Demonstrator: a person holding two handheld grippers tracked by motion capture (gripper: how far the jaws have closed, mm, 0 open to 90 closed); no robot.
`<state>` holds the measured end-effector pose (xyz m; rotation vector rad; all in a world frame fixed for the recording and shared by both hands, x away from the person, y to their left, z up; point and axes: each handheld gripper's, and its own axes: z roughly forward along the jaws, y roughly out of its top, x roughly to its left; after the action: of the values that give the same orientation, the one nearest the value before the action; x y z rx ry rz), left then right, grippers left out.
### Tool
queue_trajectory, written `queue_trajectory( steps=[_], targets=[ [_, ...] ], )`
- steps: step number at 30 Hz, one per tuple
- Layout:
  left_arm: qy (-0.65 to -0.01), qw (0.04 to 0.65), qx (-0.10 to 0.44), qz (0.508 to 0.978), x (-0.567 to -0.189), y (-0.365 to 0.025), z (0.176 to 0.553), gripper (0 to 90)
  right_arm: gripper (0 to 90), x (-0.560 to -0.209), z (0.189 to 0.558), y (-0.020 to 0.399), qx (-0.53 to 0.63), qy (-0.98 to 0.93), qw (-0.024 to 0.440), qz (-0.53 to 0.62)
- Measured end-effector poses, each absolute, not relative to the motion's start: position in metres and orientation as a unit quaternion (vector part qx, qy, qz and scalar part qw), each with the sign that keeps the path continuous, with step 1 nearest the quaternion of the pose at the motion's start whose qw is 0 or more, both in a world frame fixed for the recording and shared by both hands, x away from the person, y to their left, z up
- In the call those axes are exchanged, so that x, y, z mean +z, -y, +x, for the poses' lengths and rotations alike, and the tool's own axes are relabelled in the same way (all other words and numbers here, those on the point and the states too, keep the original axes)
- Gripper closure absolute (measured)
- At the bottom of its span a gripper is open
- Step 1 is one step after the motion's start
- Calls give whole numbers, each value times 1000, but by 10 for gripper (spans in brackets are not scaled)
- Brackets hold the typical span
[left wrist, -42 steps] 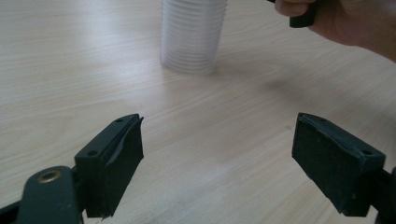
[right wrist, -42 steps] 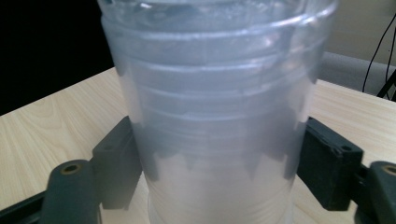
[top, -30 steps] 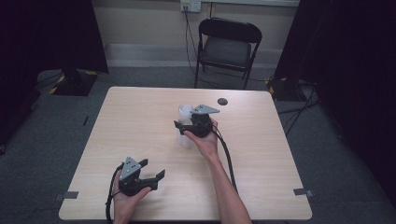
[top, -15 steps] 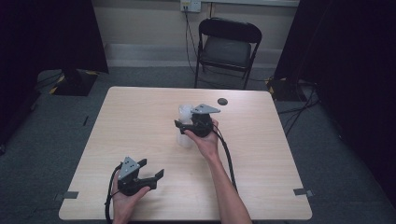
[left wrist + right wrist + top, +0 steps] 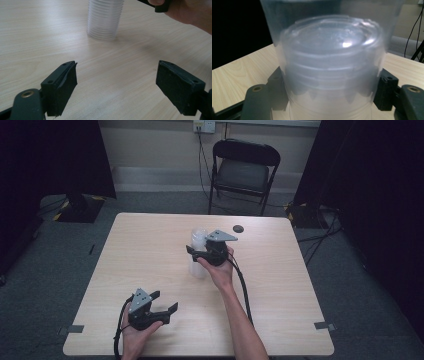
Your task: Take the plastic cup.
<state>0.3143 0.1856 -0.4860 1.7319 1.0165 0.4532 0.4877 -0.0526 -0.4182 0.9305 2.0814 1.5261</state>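
A stack of clear ribbed plastic cups (image 5: pixel 198 256) stands upside down near the middle of the table. My right gripper (image 5: pixel 195 253) comes at it from the right, level with its upper half. In the right gripper view both black pads (image 5: pixel 387 87) press the sides of the outer cup (image 5: pixel 329 62), with the stacked cups visible through it. These jaws have just been closing with the cup between them. My left gripper (image 5: pixel 165 301) rests near the table's front edge, open and holding nothing. It faces the cup stack (image 5: pixel 105 18), its jaws (image 5: pixel 117 80) spread wide.
A small dark disc (image 5: pixel 238 228) lies on the wooden table (image 5: pixel 150 245) behind the right hand. A black folding chair (image 5: pixel 245 170) stands beyond the far edge. The right hand (image 5: pixel 190 12) is at the top right of the left gripper view.
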Motion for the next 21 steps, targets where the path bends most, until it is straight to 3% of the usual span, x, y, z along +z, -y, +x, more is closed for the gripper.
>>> queue_trajectory(
  steps=[21],
  targets=[
    [-425, 514, 180, 723, -485, -187, 313, 168, 312, -397, 484, 54, 561, -729, 207, 332]
  ],
)
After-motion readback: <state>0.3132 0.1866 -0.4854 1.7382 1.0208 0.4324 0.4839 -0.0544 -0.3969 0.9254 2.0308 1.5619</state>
